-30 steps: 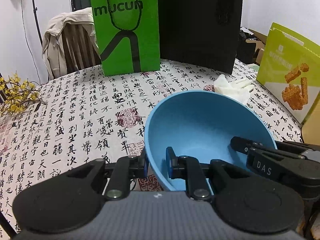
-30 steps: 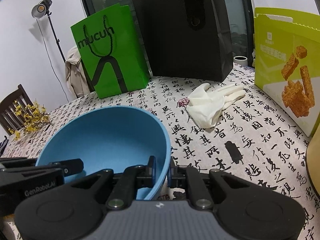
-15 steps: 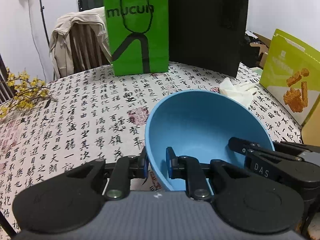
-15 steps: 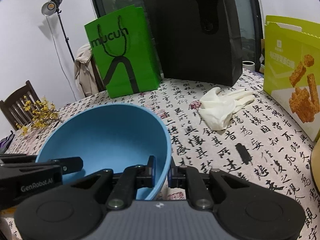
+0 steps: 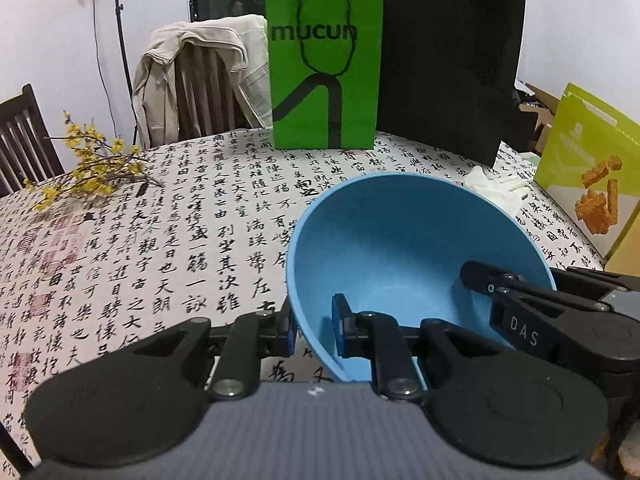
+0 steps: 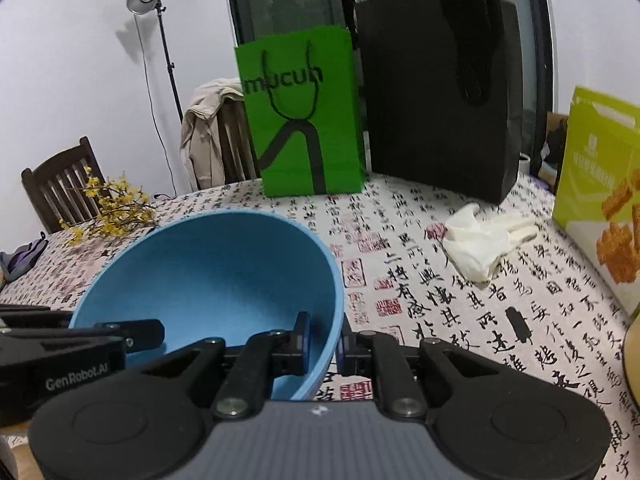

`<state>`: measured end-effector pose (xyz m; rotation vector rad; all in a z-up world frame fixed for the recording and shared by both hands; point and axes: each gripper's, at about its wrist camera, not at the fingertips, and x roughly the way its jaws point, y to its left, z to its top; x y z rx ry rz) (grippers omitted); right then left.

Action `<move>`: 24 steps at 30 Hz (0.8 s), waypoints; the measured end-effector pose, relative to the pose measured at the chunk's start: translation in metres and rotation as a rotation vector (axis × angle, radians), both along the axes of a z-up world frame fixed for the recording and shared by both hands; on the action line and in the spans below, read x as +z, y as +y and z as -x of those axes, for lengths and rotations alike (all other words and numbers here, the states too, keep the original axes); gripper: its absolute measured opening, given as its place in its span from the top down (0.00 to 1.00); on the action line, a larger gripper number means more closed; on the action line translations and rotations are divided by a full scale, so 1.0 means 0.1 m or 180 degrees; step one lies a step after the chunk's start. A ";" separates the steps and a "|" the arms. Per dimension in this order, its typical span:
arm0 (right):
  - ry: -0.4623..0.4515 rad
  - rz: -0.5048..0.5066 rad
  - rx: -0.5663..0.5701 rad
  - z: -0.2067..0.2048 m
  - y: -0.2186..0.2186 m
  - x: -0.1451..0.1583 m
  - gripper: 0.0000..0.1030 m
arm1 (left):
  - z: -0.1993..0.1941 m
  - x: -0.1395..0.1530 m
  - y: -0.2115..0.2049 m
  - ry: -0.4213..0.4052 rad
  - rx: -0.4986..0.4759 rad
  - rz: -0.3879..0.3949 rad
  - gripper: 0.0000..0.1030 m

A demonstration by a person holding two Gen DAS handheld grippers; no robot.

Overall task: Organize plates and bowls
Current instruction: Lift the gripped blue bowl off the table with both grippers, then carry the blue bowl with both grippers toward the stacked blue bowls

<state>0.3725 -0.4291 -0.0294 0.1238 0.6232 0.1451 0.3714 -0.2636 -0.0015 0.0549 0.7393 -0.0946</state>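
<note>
Both claws grip one blue bowl (image 5: 404, 240)

Left claw (image 5: 314, 330) clamps its left wall, right claw (image 6: 322, 340) its right wall, above the counter (image 5: 160, 240).

Bowl (image 5: 404, 240) above table (image 5: 160, 240); two bags (image 5: 324, 80) behind; gloves (image 6: 484, 240) right; flower sprig (image 5: 88, 168) left.

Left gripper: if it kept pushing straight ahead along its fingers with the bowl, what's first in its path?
Probably bare tablecloth. The left gripper, clamped on the blue bowl, points down at it; the green bag stands farther back. Depth is uncertain.
</note>
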 end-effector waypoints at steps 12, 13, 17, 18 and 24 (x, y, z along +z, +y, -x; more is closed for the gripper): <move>-0.0093 -0.0009 0.0074 0.27 0.20 0.16 0.88 | 0.32 0.16 0.24 -0.0111 0.0075 0.0063 0.83; -0.0099 -0.0020 0.0084 0.29 0.22 0.17 0.88 | 0.34 0.17 0.27 -0.0123 0.0084 0.0068 0.83; -0.0116 -0.0039 0.0128 0.36 0.31 0.20 0.88 | 0.44 0.21 0.35 -0.0154 0.0125 0.0075 0.83; -0.0121 -0.0039 0.0138 0.38 0.33 0.20 0.88 | 0.46 0.22 0.37 -0.0162 0.0135 0.0077 0.83; -0.0152 -0.0072 0.0217 0.47 0.46 0.26 0.88 | 0.62 0.27 0.51 -0.0205 0.0214 0.0083 0.83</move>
